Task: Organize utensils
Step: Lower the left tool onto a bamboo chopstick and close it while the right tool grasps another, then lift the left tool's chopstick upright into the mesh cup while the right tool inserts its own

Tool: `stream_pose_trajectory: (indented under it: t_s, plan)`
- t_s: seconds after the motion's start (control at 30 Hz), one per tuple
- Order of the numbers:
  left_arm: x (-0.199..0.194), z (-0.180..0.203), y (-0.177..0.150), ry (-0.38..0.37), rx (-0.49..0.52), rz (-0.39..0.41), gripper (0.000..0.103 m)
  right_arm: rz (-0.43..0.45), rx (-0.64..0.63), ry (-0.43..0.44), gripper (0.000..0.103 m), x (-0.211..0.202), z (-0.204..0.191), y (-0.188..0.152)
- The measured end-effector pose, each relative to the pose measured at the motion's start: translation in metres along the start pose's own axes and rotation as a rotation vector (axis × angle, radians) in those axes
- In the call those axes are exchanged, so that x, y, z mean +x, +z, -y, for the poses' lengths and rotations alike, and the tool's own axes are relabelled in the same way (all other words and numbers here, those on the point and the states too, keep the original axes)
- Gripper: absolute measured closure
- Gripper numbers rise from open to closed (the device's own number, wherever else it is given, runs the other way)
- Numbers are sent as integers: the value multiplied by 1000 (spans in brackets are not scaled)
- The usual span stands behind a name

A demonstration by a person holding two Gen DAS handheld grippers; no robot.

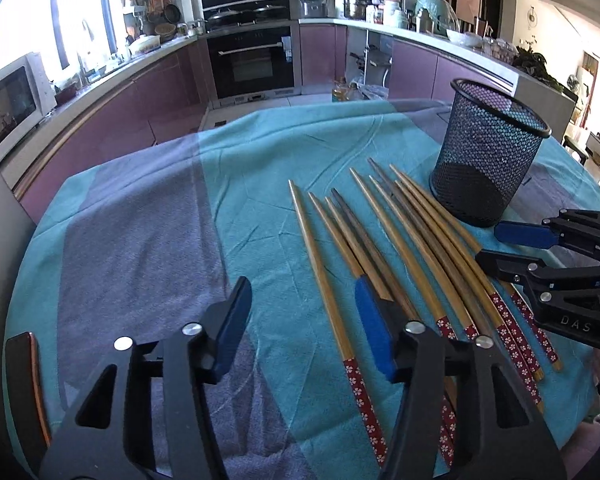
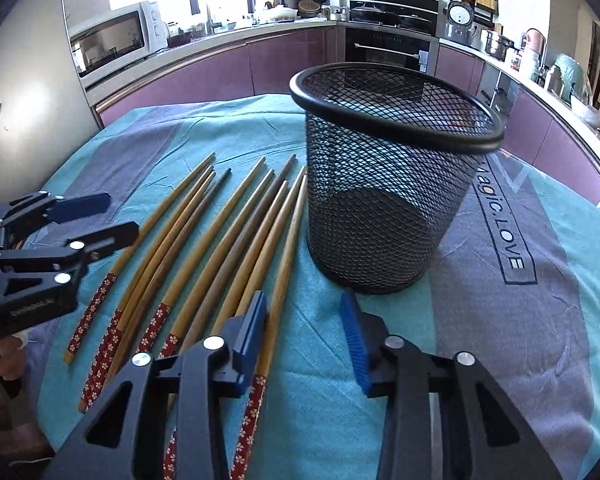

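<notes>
Several wooden chopsticks [image 1: 404, 248] with red flowered handles lie side by side on the cloth, also in the right wrist view [image 2: 220, 248]. A black mesh holder [image 1: 488, 156] stands upright and empty just right of them, close in the right wrist view [image 2: 388, 200]. My left gripper [image 1: 304, 320] is open and empty, low over the chopsticks' left side; it shows in the right wrist view [image 2: 100, 216]. My right gripper [image 2: 304, 340] is open and empty, over the rightmost chopstick near the holder's base; it shows in the left wrist view [image 1: 500, 244].
A teal and grey cloth [image 1: 148, 220] covers the round table, printed with lettering [image 2: 504, 232]. A dark flat object [image 1: 24, 380] lies at the table's left edge. Kitchen counters, an oven [image 1: 252, 60] and a microwave [image 2: 112, 40] stand behind.
</notes>
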State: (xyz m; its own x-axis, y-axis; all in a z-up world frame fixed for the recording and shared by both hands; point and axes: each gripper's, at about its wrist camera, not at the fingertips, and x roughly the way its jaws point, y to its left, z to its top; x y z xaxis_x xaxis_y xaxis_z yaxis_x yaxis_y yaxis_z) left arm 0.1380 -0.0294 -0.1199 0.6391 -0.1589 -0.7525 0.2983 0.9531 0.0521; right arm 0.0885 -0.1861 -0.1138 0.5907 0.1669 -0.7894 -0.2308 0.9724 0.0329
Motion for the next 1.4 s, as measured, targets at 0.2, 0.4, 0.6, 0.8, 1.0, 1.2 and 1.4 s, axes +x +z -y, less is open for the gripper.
stream_pose_trajectory:
  t_s: [0.2,0.4,0.6,0.8,1.0,1.2,1.4]
  plan:
    - [23,0,7,-44,-28,-48,72,-3,20,41,93,6,1,8]
    - [29,0,13,-71,-93,-57,95,12,63,87,97,0,7,7]
    - [9,0,19,-124,-118,-9,95,95,49,151,98,-33,14,9]
    - [-37,-7,41,-205,-114,105,95,216,52,217,98,-75,26,15]
    - [-92,-9,53,-295,-88,224,96,321,44,252,98,-106,36,29]
    - [-139,-8,80,-367,-99,346,96,415,27,274,98,-137,49,50]
    - [-169,9,119,-426,-99,438,96,495,15,231,98,-160,62,75]
